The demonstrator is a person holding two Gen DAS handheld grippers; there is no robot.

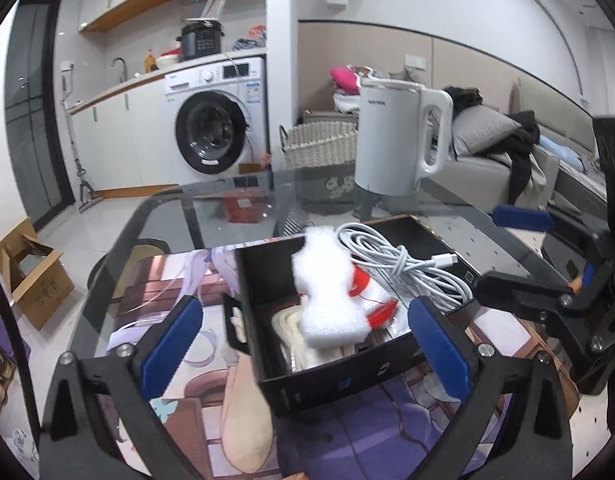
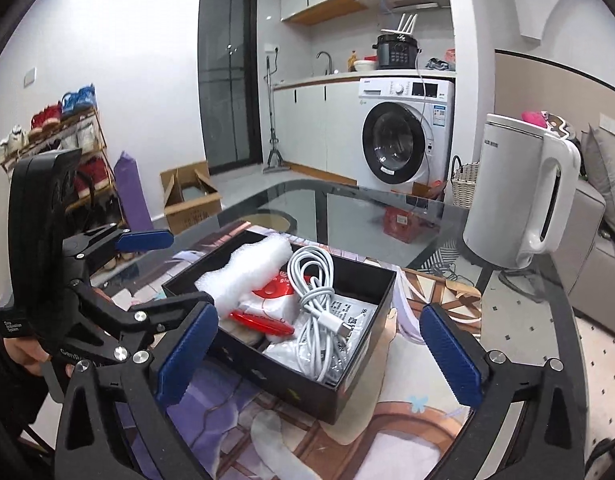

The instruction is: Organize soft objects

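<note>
While both pairs of blue-padded fingers stand spread wide and hold nothing, the left gripper (image 1: 303,344) hovers over the near side of a black box (image 1: 371,372), and the right gripper (image 2: 319,352) hovers at the box's (image 2: 359,376) other side, its fingers straddling one corner. No finger touches the box or its contents.

Inside the open box a piece of white foam wrap (image 1: 327,284) stands up near the middle. Beside it lies a coiled white cable (image 1: 407,264), its plug end showing on top. Partly under the foam wrap sits a white packet with red parts (image 1: 371,300). In the right wrist view a clear bag with printed paper (image 2: 351,316) lies under the cable (image 2: 315,292).

The box rests on a printed anime mat (image 1: 179,280) spread over a glass surface (image 1: 211,216). Farther back on the glass stands a white electric kettle (image 1: 399,140). Beyond are a washing machine (image 1: 215,128), a woven basket (image 1: 319,144) and a grey sofa (image 1: 547,136).
</note>
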